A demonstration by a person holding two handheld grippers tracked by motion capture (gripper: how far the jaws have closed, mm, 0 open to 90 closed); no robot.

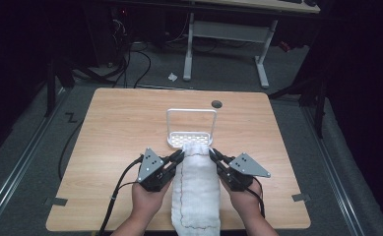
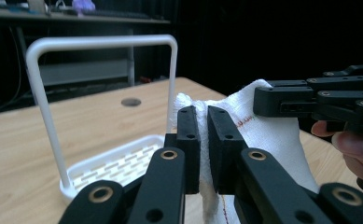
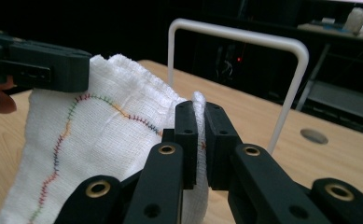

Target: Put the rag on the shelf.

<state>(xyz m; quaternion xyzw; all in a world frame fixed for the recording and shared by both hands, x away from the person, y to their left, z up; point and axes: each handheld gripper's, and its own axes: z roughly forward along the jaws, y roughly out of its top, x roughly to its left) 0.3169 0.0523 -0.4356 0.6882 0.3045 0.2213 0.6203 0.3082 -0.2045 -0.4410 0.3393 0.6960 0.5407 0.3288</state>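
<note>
Both the left gripper (image 1: 179,156) and right gripper (image 1: 213,155) are clamped on the towel's (image 1: 196,191) far corners right by the rack (image 1: 191,129), so I'd lift evenly and keep it taut going over the bar.

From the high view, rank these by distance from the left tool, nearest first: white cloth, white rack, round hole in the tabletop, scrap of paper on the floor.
1. White cloth: pinched in the left tool at its far left corner.
2. White rack: just beyond, its base at the cloth's far edge.
3. Round hole: farther, behind the rack and to the right.
4. Paper scrap: farthest, on the floor past the table's far edge.
</note>
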